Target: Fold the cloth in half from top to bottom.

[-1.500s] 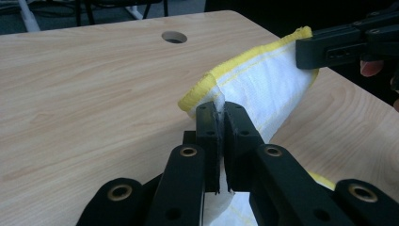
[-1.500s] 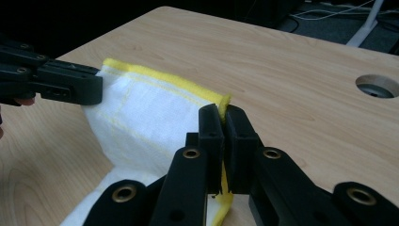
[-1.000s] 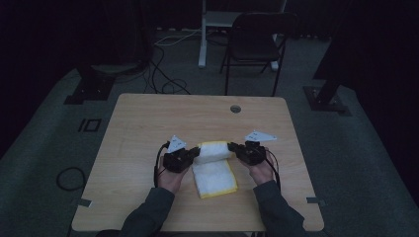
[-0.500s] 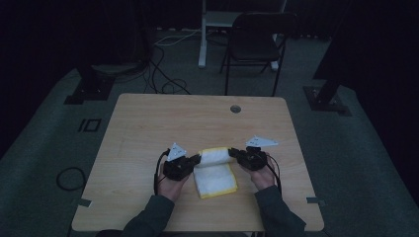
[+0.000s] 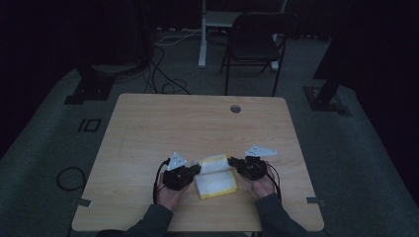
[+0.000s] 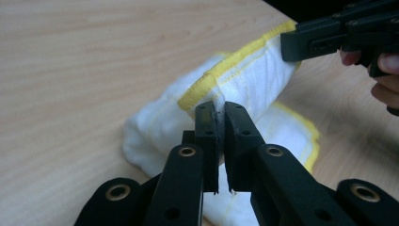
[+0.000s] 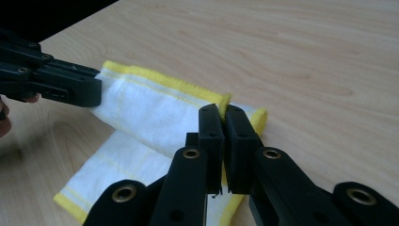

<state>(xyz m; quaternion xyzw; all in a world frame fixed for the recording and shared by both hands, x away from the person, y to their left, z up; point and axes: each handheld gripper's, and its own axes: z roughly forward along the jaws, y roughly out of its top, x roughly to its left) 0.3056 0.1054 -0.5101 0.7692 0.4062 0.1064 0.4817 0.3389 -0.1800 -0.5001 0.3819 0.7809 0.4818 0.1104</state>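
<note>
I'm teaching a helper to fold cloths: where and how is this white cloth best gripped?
By the two corners of its yellow-hemmed edge, one from each side. The cloth is limp, and both the left gripper and right gripper pinch that raised hem, which seems to keep the edge taut.

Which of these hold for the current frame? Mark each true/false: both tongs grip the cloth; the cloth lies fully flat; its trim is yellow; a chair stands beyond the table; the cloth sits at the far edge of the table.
1. Both tongs grip the cloth. True: the left tongs and the right tongs are each shut on an edge of the white cloth.
2. The cloth lies fully flat. False: its far part is lifted and curls over the part lying on the table.
3. Its trim is yellow. True.
4. A chair stands beyond the table. True.
5. The cloth sits at the table's far edge. False: it sits near the person's edge, between the hands.
</note>
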